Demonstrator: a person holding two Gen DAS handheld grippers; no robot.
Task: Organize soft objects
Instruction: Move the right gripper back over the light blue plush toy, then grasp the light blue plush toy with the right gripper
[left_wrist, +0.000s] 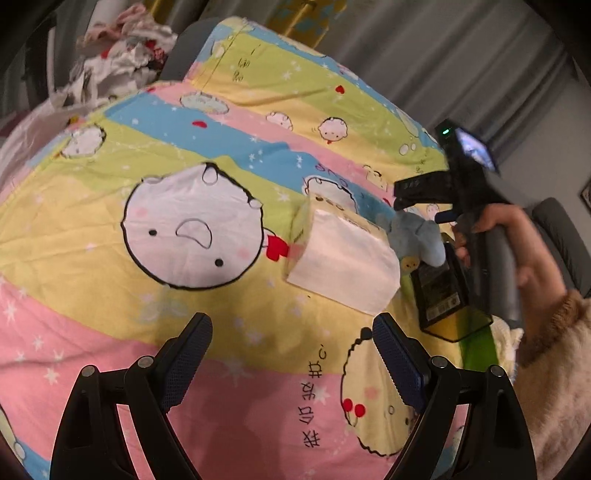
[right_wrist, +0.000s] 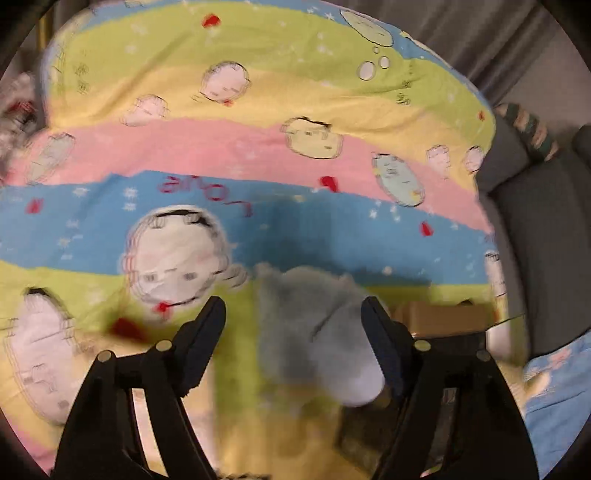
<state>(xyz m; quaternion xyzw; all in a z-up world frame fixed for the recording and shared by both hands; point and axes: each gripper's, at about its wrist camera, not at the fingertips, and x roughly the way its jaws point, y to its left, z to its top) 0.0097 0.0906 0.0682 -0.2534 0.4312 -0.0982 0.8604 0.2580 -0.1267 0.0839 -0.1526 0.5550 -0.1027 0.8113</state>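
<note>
Blue-grey plush, short-piled and rounded, makes up the small stuffed toy (left_wrist: 415, 236) that lies on the striped cartoon-print bedsheet (left_wrist: 155, 155) of pink, yellow, green and blue cotton. In the left wrist view the toy shows a fat body, a stubby limb hanging toward the lower right and a small yellow patch at its underside. It rests just beside the right end of a white soft pack of paper tissues (left_wrist: 343, 266) in clear wrap, and partly over a black flat box with a printed label (left_wrist: 439, 291) that sits in a clear green-tinted container. The toy's long axis seems to run from the upper left to the lower right in that view, its paler rounded end nearest the box; the right wrist view is too smeared to show which end is the head.

The right gripper (right_wrist: 293, 321), black with two blue-padded fingers, is held by a hand (left_wrist: 517, 258) in a furry beige sleeve and points steeply down at the toy. Its jaws stand apart with the toy (right_wrist: 317, 332) between them, lying closer to the right finger; whether that pad touches the plush cannot be told through the blur.

The left gripper (left_wrist: 291, 332) hovers over the pink and yellow stripes, jaws wide apart with nothing between them, the tissue pack just ahead.

A heap of crumpled white and red clothes (left_wrist: 122, 48) lies at the far edge.
</note>
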